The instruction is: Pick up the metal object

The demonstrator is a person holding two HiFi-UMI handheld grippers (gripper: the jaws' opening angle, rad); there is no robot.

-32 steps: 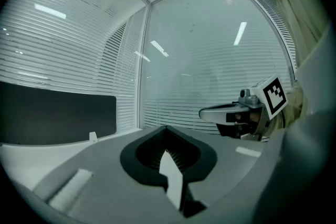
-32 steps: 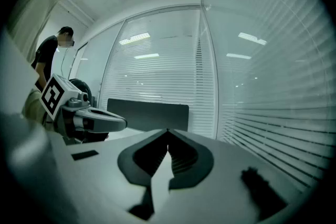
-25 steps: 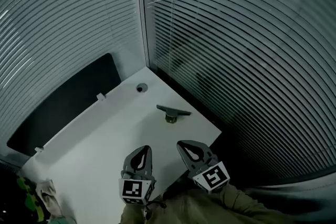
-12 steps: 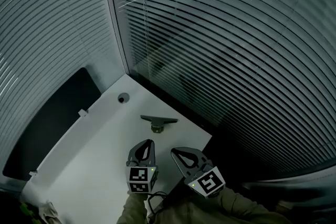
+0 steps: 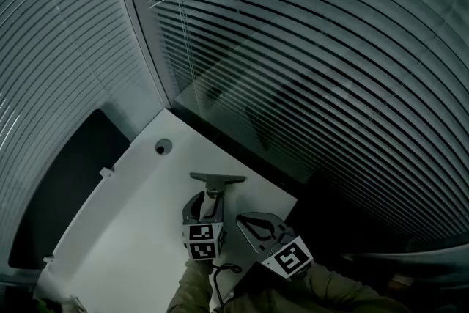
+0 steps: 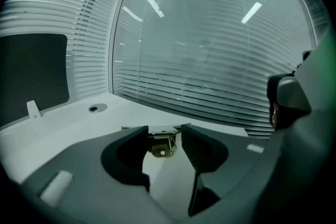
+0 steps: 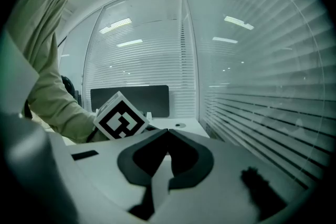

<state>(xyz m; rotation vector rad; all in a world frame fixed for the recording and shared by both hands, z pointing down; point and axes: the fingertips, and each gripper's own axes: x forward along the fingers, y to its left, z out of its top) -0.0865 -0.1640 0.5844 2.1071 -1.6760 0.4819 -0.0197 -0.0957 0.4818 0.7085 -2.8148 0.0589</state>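
Note:
The metal object [image 5: 217, 179] is a dark T-shaped piece with a brass-coloured base, lying on the white table [image 5: 124, 231] near its far right edge. My left gripper [image 5: 207, 199] reaches right up to it. Its jaws are opening, and the object's base [image 6: 161, 143] shows in the gap just past the fingertips [image 6: 140, 134]; the pads do not press on it. My right gripper [image 5: 244, 219] hangs a little behind and to the right, shut with nothing in it [image 7: 168, 132].
A round cable hole [image 5: 162, 148] sits near the table's far corner. A dark panel [image 5: 58, 187] runs along the left side. Window blinds [image 5: 308, 70] close off the back and right. The left gripper's marker cube [image 7: 121, 119] and a sleeve show in the right gripper view.
My left gripper has moved forward up to the metal object and its jaws have gone from shut to open. The right gripper has kept its place beside it.

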